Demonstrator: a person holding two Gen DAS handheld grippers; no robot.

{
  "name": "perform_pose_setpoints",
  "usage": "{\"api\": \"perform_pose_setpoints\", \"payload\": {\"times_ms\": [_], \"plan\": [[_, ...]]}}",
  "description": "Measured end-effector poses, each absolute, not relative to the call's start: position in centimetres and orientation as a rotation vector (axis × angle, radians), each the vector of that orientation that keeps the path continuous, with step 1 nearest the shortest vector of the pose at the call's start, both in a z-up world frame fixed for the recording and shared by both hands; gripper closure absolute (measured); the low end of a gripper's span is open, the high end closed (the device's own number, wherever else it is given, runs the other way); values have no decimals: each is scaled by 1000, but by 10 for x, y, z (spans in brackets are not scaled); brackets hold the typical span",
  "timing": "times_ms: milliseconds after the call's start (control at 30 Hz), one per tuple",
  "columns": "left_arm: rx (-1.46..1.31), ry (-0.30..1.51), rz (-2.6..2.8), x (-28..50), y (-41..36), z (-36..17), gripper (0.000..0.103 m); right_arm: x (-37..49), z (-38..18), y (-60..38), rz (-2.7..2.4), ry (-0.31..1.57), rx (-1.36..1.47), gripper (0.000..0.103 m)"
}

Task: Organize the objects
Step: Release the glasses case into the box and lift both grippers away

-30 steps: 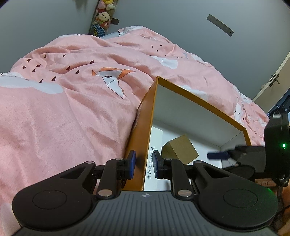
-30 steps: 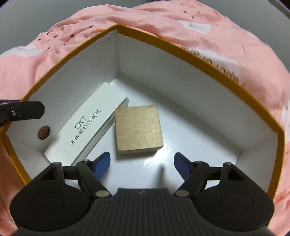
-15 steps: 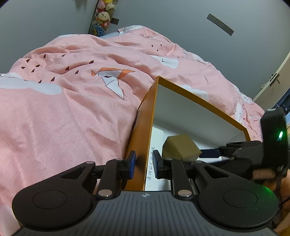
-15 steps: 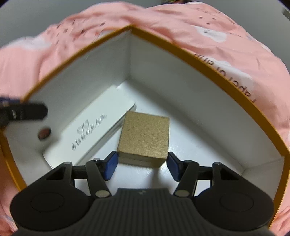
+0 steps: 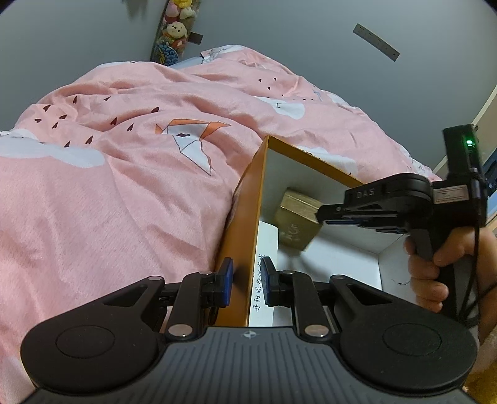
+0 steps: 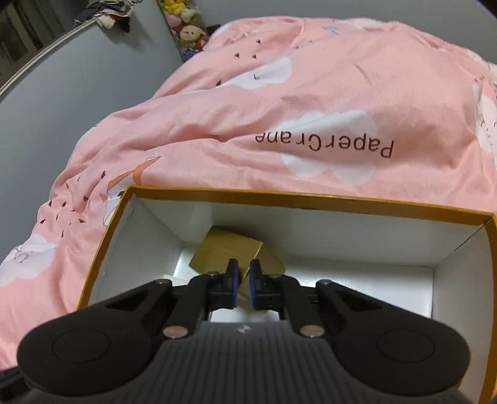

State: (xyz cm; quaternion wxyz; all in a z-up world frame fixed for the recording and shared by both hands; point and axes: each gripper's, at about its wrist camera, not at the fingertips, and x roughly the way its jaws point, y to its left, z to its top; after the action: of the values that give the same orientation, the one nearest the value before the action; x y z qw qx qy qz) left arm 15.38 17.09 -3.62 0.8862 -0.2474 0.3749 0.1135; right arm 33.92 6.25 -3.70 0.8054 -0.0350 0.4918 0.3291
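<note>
An orange cardboard box with a white inside lies on a pink duvet. My left gripper is shut on its left wall, one pad outside and one inside. A gold box leans tilted in the far left corner, partly over a white glasses box. My right gripper has come shut, its jaws nearly touching. Its tips rest against the gold box's near edge. I see nothing clamped between the pads.
The pink duvet with cloud prints surrounds the box on all sides. A hand holds the right gripper's handle at the box's right end. Stuffed toys hang on the grey wall far behind.
The right gripper's jaws closed from wide to shut, and it rolled and pulled back. The gold box went from flat on the floor to tilted in the far corner. The left gripper stayed put.
</note>
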Motion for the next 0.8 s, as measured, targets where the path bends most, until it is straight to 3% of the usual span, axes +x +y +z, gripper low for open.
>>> {"api": "perform_pose_setpoints", "payload": {"times_ms": [800], "plan": [[-470,747,275,149,165,-28,82,318,-35,89,859,938,-154,93]]}}
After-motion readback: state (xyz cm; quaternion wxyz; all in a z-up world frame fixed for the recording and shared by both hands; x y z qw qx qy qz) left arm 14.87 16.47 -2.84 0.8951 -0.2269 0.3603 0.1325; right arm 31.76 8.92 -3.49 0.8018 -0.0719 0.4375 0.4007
